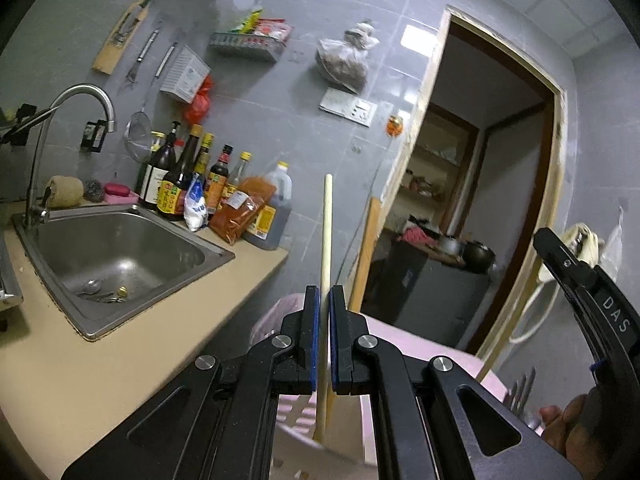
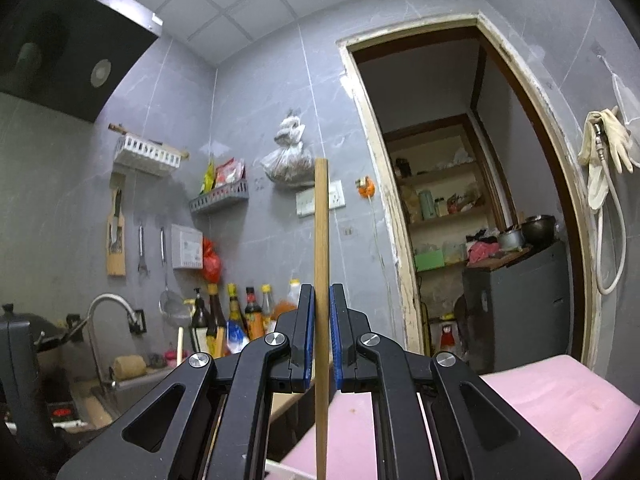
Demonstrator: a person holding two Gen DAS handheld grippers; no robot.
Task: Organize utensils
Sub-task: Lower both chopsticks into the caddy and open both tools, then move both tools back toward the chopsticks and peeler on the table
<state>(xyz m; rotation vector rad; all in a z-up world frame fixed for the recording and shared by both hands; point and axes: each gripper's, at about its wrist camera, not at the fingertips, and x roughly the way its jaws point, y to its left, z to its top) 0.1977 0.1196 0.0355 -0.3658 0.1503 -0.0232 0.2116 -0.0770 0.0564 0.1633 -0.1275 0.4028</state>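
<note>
Claw work on both sides looks settled: the left claw (image 1: 324,340) is pinched nearly closed on a pale, slim wooden stick (image 1: 327,236) that stands almost upright between its blue pads, and the right claw (image 2: 321,336) is likewise clamped on a darker tan wooden stick (image 2: 321,240), also upright, its top reaching well above the fingertips. These look like chopsticks or thin utensil handles, though their lower ends are hidden, so I cannot say which. Below the left claw sits a pink plastic slotted holder (image 1: 296,412), and the pale stick's lower part seems to run down into or just over it; a few metal fork tines (image 1: 522,390) stand near its right side. In the right wrist view a flat pink surface (image 2: 540,392) lies just under the claw. My reading is that the step in hand is setting each stick into the holder. To do it well, keep both sticks vertical, line each one over an open compartment before lowering, and bring them down one at a time so the two claws do not crowd each other. Release only once the lower end rests on the bottom, since a thin stick held this high on its shaft may swing or tip against the rim. The steel sink (image 1: 120,256) and the beige table (image 1: 100,368) lie off to the left.
</note>
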